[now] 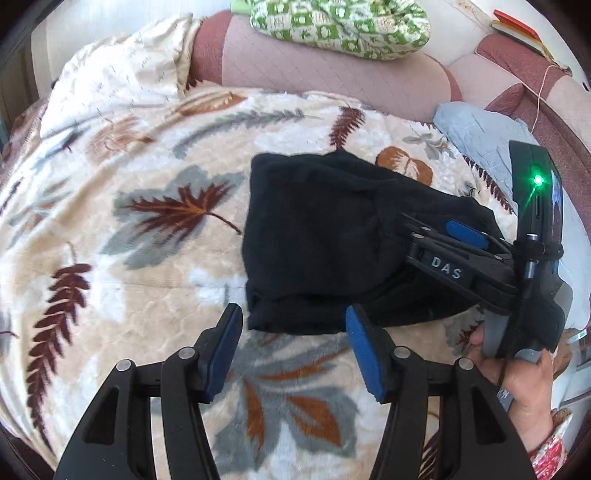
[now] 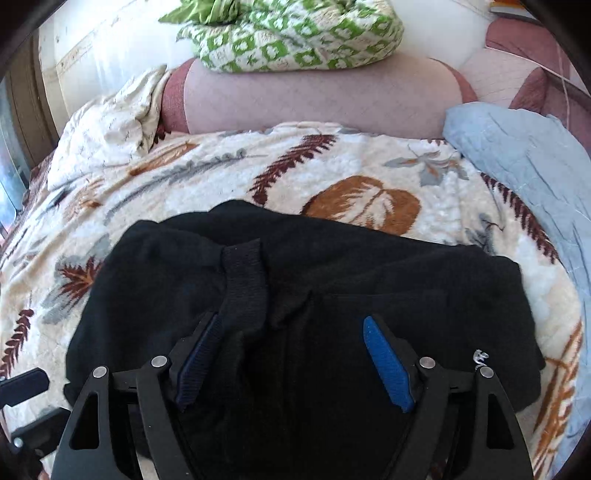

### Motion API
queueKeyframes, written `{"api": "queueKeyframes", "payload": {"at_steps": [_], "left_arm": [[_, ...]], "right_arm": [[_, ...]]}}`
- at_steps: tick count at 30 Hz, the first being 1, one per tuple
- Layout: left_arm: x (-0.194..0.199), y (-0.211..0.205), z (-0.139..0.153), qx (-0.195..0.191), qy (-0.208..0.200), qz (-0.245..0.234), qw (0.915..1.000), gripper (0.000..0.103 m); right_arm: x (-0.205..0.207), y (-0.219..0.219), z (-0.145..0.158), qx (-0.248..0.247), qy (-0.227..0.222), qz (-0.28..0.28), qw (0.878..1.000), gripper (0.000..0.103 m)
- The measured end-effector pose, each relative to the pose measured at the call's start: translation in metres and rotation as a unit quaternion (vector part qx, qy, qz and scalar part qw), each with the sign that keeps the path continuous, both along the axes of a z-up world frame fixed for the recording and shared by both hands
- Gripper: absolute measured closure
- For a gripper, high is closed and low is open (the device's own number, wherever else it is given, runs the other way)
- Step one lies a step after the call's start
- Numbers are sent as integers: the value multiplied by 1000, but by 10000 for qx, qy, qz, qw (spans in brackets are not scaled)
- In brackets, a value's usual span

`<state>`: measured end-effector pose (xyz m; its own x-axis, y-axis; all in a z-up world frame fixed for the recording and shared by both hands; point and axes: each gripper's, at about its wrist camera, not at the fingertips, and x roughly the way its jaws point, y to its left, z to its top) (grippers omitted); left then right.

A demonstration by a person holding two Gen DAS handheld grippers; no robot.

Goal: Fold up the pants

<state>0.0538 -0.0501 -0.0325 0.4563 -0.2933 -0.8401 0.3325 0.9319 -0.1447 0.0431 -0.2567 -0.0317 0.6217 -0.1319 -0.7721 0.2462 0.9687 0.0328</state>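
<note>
Left gripper fingers wide, at near edge of folded black pants; my right gripper wide above them, leaf-print blanket beneath.

I am counting one folded black fabric pair of pants, one leaf-patterned plush blanket, one green-and-white patterned cloth bundle, one pale blue quilted cloth, and my two hand-held grippers.

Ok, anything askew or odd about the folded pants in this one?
Mostly tidy: the black pants lie in a compact bundle on the leaf-print blanket. One ribbed strip sits bunched on top, not tucked in.
</note>
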Motion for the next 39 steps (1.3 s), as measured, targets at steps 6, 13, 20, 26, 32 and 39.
{"api": "queueKeyframes", "payload": {"at_steps": [6,13,20,26,32,39], "left_arm": [[-26,1,25,387,-527,-67,9978,42],[-39,-9,40,587,-784,-230,9949,42],[-37,-22,38,704,-772,-328,9940,42],[-28,-39,30,838,-695,-470,9929,42],[-1,-62,30,710,-501,-760,9933,42],[47,-130,52,509,-560,-1647,9834,42]], "right_arm": [[-42,-14,20,707,-527,-358,9955,18],[-81,-30,29,1265,-802,-729,9860,18],[-104,-59,26,1965,-913,-1120,9698,17],[-118,-80,23,2390,-1020,-1441,9549,17],[-133,-99,12,2502,-901,-1808,9469,17],[-141,-129,-11,2735,-730,-2409,9283,17]]}}
